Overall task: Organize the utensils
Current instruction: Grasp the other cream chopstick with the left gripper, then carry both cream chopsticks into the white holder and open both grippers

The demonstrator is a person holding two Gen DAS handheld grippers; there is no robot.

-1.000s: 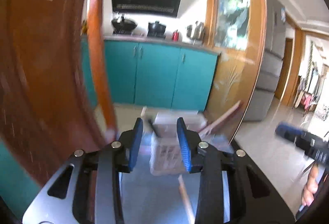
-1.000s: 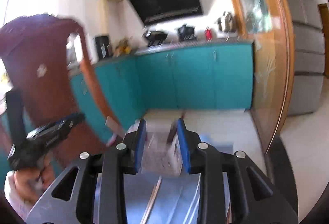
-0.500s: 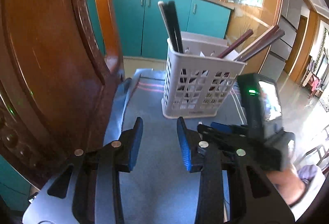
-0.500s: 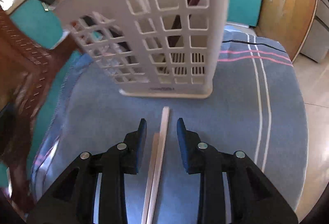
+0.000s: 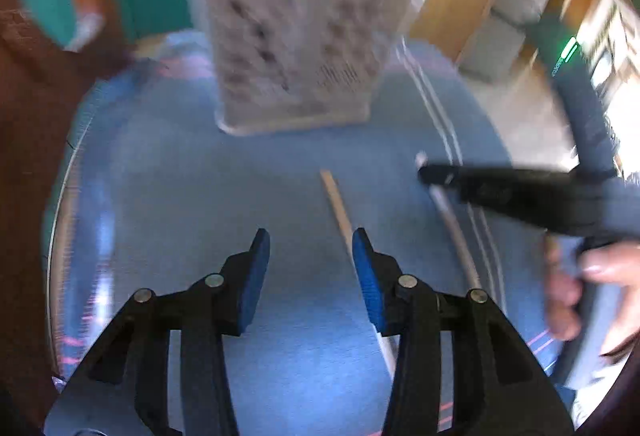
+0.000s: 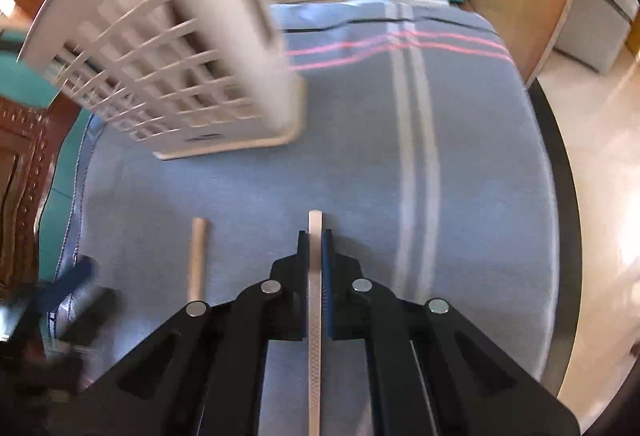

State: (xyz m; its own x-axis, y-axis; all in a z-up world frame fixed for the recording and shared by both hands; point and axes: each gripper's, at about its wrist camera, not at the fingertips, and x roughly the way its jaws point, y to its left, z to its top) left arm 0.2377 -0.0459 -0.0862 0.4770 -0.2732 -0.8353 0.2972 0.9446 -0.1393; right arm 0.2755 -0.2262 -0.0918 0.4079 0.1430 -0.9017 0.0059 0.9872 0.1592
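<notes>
While the right gripper (image 6: 315, 240) pinches a pale chopstick (image 6: 315, 316) (flat, cross-hatched) in front of the white utensil basket (image 6: 180, 68) on the blue cloth (image 6: 460, 196), the left gripper (image 5: 310, 248) gapes empty over the cloth, a wooden chopstick (image 5: 338, 206) just beside its right finger.

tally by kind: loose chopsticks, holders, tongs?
Chopsticks off the holder: 2, a pale one clamped in the right tongs, a tan one on the cloth.
White holder: 1.
Tongs: 2, counting the left tongs, open.
Total: 5.
</notes>
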